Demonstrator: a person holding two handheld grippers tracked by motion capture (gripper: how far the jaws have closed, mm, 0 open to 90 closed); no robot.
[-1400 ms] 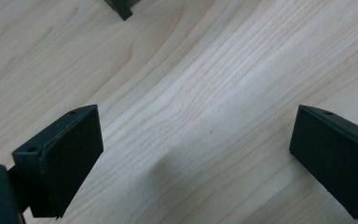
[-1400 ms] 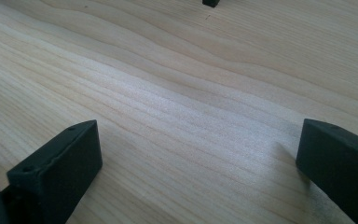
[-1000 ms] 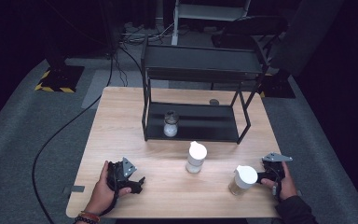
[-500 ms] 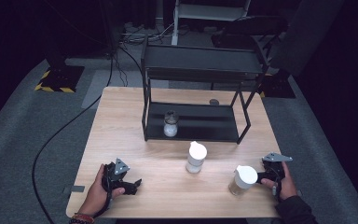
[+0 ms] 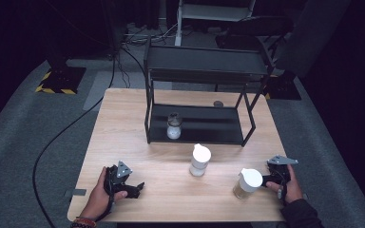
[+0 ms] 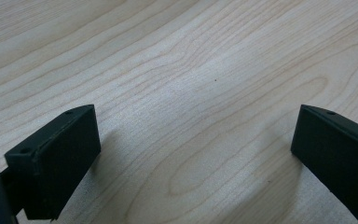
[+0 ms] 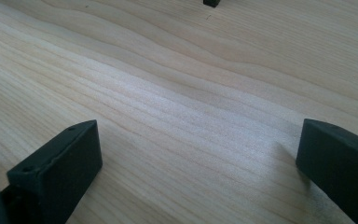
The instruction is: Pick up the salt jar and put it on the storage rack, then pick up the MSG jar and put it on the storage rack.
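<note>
Two jars wait on the table, and my claws hold nothing yet.

From high up, I see my left claw [image 5: 135,187] low on the light wooden table [image 5: 123,123], well apart from any jar, and my right claw [image 5: 266,180] just beside the tan jar with the round white lid [image 5: 248,183]. A small white jar with a white lid [image 5: 200,160] stands near the middle, in front of the black metal shelf rack [image 5: 204,71]. One clear glass jar with white stuff inside [image 5: 174,126] already stands on the rack's bottom shelf. I think the two table jars are left to go. In the left gripper view, my left claw [image 6: 193,140] is spread wide over bare wood. In the right gripper view, my right claw [image 7: 198,149] is spread wide too, pinching nothing.
</note>
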